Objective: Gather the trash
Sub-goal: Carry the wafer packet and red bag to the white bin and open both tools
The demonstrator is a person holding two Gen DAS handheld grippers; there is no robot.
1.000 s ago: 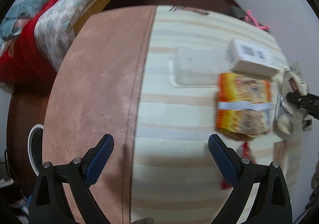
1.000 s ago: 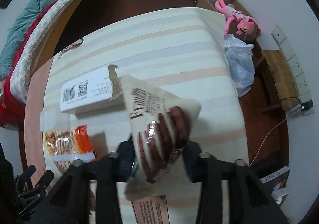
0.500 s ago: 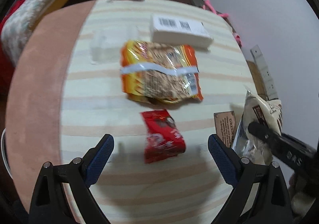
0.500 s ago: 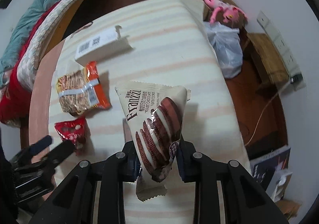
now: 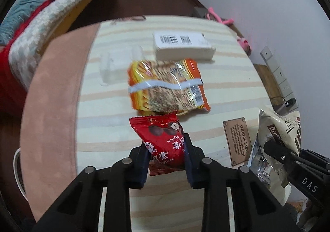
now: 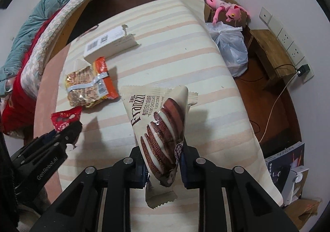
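My left gripper is shut on a red snack packet and holds it over the striped tablecloth; the packet also shows in the right wrist view. My right gripper is shut on a cream Franzzi cookie wrapper held upright above the table; the wrapper also shows in the left wrist view. An orange cracker packet and a white barcoded box lie further back on the table.
A clear plastic tray lies left of the cracker packet. A brown label card lies on the cloth at right. A white plastic bag, a pink plush toy and a wooden stool stand beside the table. A bed is at left.
My left gripper closed on the red snack packet and lifted it. My right gripper stayed shut on the cookie wrapper and drew back slightly.
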